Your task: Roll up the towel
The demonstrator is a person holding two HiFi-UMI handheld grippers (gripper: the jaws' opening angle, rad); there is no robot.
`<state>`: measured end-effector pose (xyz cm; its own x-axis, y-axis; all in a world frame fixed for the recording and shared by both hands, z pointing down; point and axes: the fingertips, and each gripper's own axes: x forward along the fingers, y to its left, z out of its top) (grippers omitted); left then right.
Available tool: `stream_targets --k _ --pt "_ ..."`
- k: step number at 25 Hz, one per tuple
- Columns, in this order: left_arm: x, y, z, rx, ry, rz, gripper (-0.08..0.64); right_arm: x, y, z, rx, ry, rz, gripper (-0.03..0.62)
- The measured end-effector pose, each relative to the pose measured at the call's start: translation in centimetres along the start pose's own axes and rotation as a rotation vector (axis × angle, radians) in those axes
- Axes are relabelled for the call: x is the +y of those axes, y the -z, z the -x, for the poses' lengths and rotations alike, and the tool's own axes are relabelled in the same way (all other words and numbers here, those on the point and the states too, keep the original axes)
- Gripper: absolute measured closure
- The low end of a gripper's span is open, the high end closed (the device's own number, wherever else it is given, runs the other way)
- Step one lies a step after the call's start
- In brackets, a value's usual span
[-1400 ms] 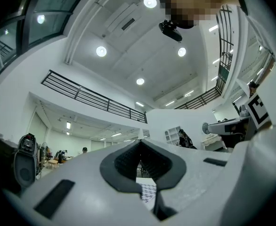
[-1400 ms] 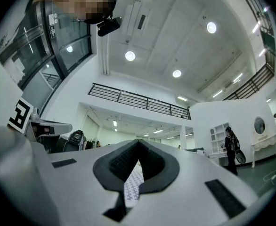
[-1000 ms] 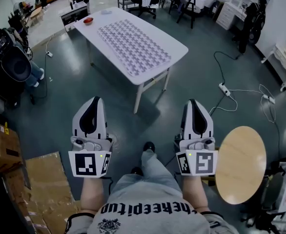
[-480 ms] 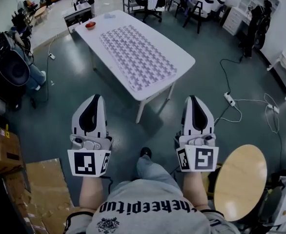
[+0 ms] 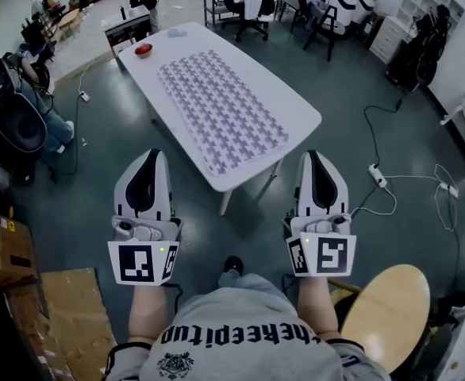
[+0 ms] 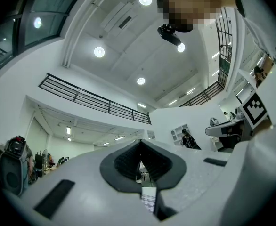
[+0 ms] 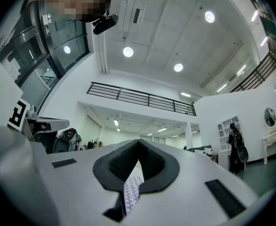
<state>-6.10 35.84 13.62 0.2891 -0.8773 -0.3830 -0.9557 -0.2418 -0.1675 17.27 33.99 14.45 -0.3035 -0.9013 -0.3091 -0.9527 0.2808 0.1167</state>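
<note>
Head view: both forearms (image 5: 147, 312) reach forward side by side, just short of the table (image 5: 300, 121).
Left gripper (image 5: 151, 155): jaws pressed together, empty.
Right gripper (image 5: 313, 157): jaws pressed together, empty.
Towel (image 5: 220, 109): spread flat on the table.

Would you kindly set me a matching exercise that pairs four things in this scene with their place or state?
Things:
1. towel
2. red bowl
3. round wooden top
4. left gripper

Place or state:
A. jaws together, empty, in the air short of the table
B. spread flat along the white table
C. low down at the person's right side
D. at the table's far end, beyond the towel

Pairs: 1-B, 2-D, 3-C, 4-A
</note>
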Motion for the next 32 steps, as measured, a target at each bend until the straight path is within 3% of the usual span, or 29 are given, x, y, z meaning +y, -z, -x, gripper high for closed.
stream_targets --k 18,32 --pt "0.1 5.6 -8.8 0.032 -0.007 -0.002 0.555 -3.4 5.6 -8.7 0.037 -0.052 0.000 0.591" --pt "5.7 12.3 -19.5 0.041 0.037 0.026 0.555 -4.3 9.8 -21.0 0.068 -0.018 0.052 0.591"
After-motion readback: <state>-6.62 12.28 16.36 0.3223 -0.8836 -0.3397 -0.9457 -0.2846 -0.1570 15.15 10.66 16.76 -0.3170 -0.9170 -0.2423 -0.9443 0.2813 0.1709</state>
